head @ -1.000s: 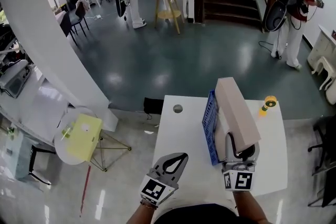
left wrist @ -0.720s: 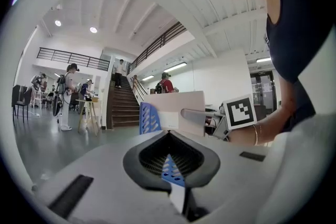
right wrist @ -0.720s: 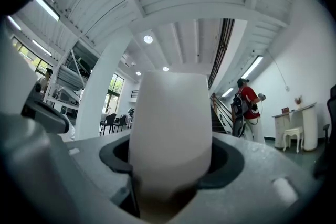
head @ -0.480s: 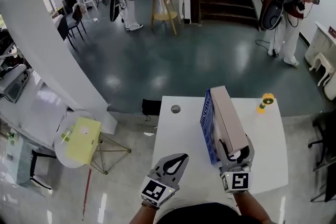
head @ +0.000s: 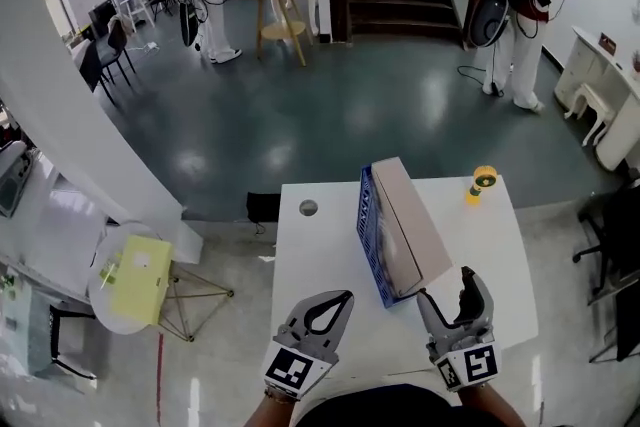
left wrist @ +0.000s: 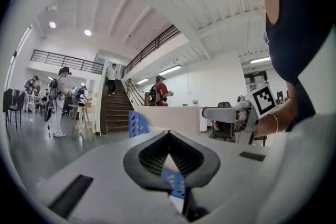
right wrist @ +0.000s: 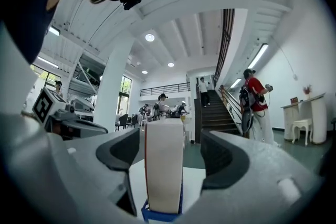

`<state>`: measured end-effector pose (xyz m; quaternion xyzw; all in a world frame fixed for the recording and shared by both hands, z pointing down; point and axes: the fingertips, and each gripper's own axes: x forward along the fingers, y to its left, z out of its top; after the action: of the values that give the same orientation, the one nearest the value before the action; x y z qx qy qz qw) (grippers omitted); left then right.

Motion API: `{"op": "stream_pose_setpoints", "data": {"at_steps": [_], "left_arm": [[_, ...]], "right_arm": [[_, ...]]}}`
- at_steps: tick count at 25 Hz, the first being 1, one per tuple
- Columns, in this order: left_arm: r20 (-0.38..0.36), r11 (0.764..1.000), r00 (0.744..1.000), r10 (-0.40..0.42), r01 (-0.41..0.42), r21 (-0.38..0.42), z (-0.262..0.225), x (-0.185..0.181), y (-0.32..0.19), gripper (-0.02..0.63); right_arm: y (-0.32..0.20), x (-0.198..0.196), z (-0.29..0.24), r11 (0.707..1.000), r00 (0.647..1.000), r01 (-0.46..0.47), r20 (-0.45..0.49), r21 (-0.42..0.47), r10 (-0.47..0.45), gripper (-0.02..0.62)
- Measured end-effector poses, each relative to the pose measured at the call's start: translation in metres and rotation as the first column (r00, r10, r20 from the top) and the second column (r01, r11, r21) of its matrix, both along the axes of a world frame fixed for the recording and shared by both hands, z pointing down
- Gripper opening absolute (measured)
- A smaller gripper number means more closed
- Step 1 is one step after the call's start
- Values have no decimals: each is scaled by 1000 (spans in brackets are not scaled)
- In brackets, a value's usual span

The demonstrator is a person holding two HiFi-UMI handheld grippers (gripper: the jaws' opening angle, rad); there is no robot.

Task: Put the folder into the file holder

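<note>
Standing on its edge, the folder (head: 405, 225) sits in the blue holder (head: 368, 237) on the white worktop (head: 320, 255). The right hand-held gripper (head: 447, 287) is just behind the folder's near end. Its jaws have just been opening and stand wide, with the folder's end in the gap but not touched. The left hand-held gripper (head: 340, 300) is closed tight with nothing in it, off to the side of the holder. The folder looks thick and stiff, like a flat box, and probably not heavy. Its sides look smooth, so it could slip. I think the best place to grab it is the near end, one jaw on each flat side.
</note>
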<state>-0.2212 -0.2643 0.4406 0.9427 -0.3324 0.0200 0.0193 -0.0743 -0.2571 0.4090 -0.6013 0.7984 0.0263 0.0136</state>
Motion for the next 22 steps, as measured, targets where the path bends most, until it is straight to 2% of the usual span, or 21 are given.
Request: {"op": "stream_pose_setpoints", "data": {"at_steps": [3,5,9,12,16,22], "left_arm": [[9,1000,1000,7,-8,31,-9,6,4,-2],[-9,1000,1000,5,-5,11,-12,5,9,-2],[-17,999,1000,-10,9,-32,-12,-2,22,-2],[12,998,999,-48,49,-35,-12,-9,31,-2],[36,991,992,-119,121,-61,-3,-15,37,-2],[28,977,979,-201,203,-63,5,-24,37,-2]], "right_arm": [[17,9,-1,998,999,18,42,-55,-16,350],[27,16,3,996,997,31,68,-88,-25,317],[48,28,5,996,1000,0,5,-90,0,145],[61,29,11,994,999,-30,-34,-102,26,64],[71,25,20,991,999,-43,-9,-128,42,14],[71,17,27,988,999,-40,-5,-148,40,-2]]}}
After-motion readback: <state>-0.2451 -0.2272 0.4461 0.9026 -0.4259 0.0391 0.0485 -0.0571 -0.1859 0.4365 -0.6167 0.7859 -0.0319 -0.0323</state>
